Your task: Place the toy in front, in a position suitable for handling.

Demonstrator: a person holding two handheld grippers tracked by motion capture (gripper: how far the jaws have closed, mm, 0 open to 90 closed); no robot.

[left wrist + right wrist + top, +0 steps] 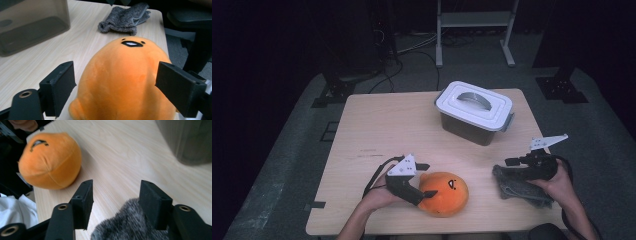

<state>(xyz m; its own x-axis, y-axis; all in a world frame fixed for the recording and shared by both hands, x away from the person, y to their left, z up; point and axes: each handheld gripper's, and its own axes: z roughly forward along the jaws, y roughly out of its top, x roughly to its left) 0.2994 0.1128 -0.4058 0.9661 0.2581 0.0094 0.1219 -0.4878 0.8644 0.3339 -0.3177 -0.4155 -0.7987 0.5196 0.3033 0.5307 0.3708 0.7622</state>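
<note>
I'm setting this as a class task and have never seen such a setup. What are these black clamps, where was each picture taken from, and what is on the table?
No robot here: a person holds a two-jaw gripper in each hand. The high view looks down on the wooden table; the other two pictures come from cameras riding on each gripper, looking along its black jaws.

On the table stand a grey box with a white lid, an orange plush toy and a grey fuzzy cloth.

The left gripper straddles the plush toy, jaws open. The right gripper has the cloth between its jaws, which look open; nothing seems firmly held.
</note>
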